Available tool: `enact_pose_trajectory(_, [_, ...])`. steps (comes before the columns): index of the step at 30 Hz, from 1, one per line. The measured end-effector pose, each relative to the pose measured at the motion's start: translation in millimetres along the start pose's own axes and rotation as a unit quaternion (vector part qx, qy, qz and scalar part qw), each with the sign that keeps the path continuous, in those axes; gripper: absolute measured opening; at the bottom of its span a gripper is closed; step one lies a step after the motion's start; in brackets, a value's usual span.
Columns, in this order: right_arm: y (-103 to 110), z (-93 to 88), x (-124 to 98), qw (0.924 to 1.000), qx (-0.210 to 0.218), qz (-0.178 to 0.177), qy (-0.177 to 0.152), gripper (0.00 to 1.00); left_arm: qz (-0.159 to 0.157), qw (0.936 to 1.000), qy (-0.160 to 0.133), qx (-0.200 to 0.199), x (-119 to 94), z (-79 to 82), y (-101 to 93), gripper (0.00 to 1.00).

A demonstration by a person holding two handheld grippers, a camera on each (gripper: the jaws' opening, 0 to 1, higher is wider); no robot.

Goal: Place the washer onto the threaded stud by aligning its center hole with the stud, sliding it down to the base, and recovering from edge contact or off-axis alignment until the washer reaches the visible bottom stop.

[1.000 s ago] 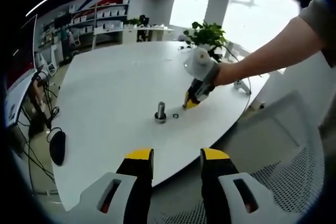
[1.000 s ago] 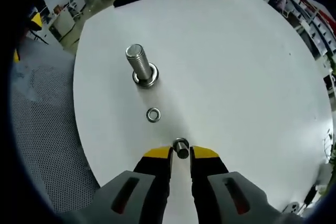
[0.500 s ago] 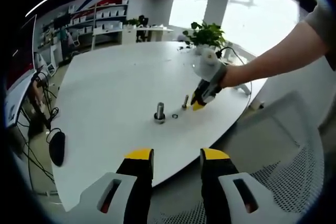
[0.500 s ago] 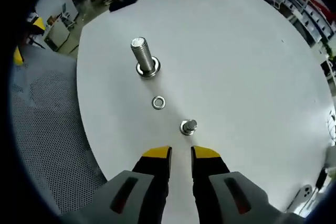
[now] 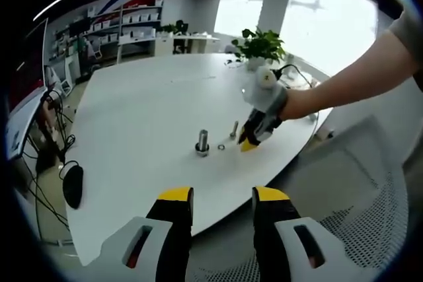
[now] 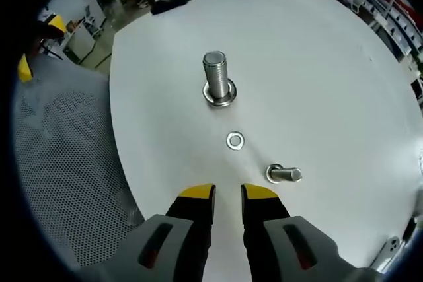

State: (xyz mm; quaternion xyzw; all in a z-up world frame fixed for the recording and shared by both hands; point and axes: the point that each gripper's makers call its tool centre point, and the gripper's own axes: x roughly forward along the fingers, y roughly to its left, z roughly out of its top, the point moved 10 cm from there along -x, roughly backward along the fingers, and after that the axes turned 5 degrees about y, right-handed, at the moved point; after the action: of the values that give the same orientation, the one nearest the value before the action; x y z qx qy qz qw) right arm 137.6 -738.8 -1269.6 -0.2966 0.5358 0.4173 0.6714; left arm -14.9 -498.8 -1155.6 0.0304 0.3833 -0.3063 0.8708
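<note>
Resting on a round white table (image 6: 330,64) with a smooth matte top, set in an open office with shelving, a potted plant (image 5: 260,44) by bright windows, and a grey mesh chair (image 6: 59,156) at the near edge. Standing upright toward the near edge: large threaded stud (image 6: 215,78), bright steel, seated on a wide base collar. Lying flat just beside it, toward the near edge: small steel washer (image 6: 234,141), ring-shaped, apart from the stud. Close by: smaller bolt (image 6: 283,174), appears tipped over. Right gripper (image 6: 227,194), yellow-tipped, jaws slightly parted and empty, washer just ahead of the tips, untouched. Left gripper (image 5: 222,197) off the table edge, jaws apart, empty.
</note>
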Motion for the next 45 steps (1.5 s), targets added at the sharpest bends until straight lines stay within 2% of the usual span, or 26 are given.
enact_pose_trajectory(6, [8.3,14.6,2.1,0.9998,-0.019,-0.008,-0.003,0.19,-0.008,0.9999,0.001,0.009,0.6,0.1,-2.0,0.34])
enact_pose_trajectory(10, [5.8,23.6,3.8,0.9997,-0.022,-0.012,-0.006,0.22,-0.011,0.9999,-0.002,0.01,0.1,0.8,-3.0,0.34])
enact_pose_trajectory(24, [-0.6,45.5,15.6,0.9986,-0.041,-0.033,0.002,0.24,-0.02,0.9997,-0.005,0.015,0.1,0.8,-4.3,0.33])
enact_pose_trajectory(28, [-1.2,44.2,19.4,0.9985,-0.045,-0.03,0.003,0.24,-0.02,0.9997,-0.003,0.015,0.4,0.4,-4.2,0.33])
enact_pose_trajectory(30, [-0.6,40.8,20.9,0.999,-0.037,-0.018,0.017,0.23,-0.021,0.9997,-0.002,0.016,0.7,0.5,-4.3,0.33])
enact_pose_trajectory(32, [-1.8,40.9,20.0,0.999,-0.039,-0.019,0.003,0.23,-0.022,0.9996,0.0,0.017,1.0,0.4,-4.5,0.33])
enact_pose_trajectory(41, [0.2,33.5,18.1,0.998,-0.061,-0.013,0.004,0.22,-0.023,0.9996,0.003,0.017,1.8,0.4,-4.3,0.33])
enact_pose_trajectory(45, [-4.0,31.0,17.8,0.9974,-0.071,-0.003,-0.006,0.2,-0.026,0.9995,0.005,0.019,2.4,0.4,-4.7,0.33])
